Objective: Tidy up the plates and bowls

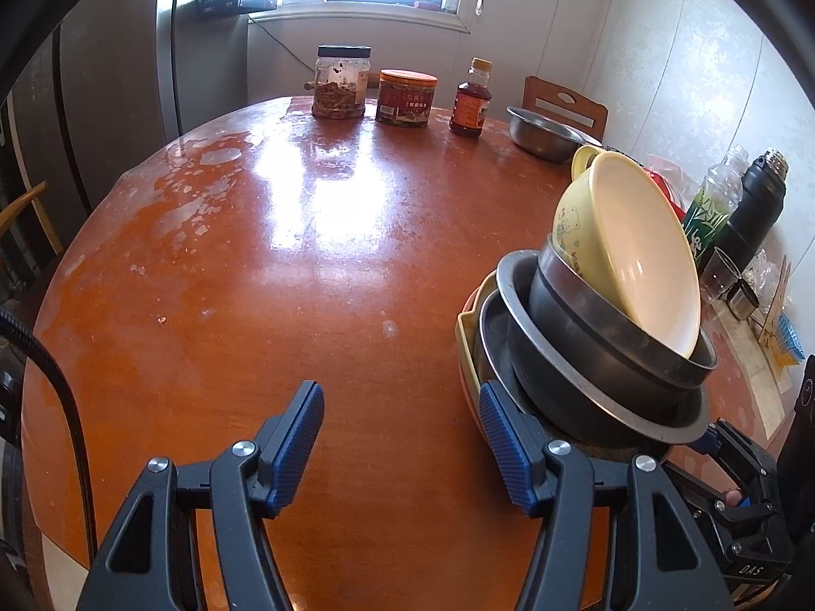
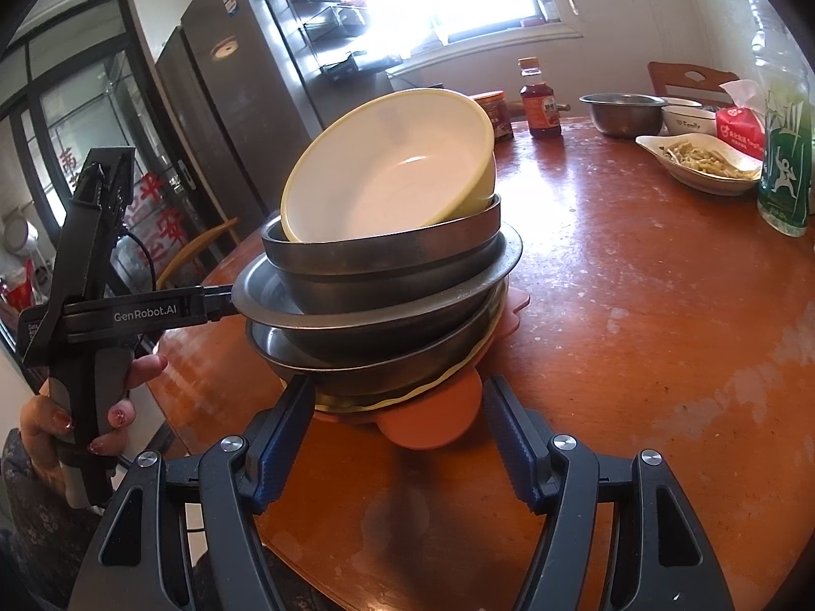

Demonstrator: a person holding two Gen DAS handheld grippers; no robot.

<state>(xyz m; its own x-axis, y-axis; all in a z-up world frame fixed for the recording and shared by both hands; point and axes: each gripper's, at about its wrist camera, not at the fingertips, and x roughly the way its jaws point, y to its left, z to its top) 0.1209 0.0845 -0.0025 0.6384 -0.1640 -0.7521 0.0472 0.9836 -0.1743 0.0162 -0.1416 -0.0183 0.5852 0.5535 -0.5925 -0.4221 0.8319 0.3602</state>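
While both tools are sitting low at the near edge of the desk (image 1: 305, 254), you are keeping them released and holding nothing. The right tool (image 2: 397, 438) is standing with its jaws apart on either side of the orange plate (image 2: 433, 422) at the bottom of the stack (image 2: 382, 275), its left pad just beside the lowest steel bowl (image 2: 356, 366), not pressing that I can tell. The left tool (image 1: 402, 438) is gaping over bare wood, its right pad close against the stack's side.

The stack is sitting near the desk edge in front of you: plates underneath, steel bowls nested above, and a yellow bowl (image 2: 397, 168) leaning tilted on top.

That top bowl is the risk. It is resting crooked, so any nudge or quick lift from below is likely to send it sliding off. Gripping only the thin plate rim could also let the heavy load tip.

Farther back, a loose steel basin (image 2: 621, 112), a dish of food (image 2: 698, 158), a sauce bottle (image 2: 540, 102) and jars (image 1: 341, 81) are crowding the far side, so a wide swing is risking a knock there.
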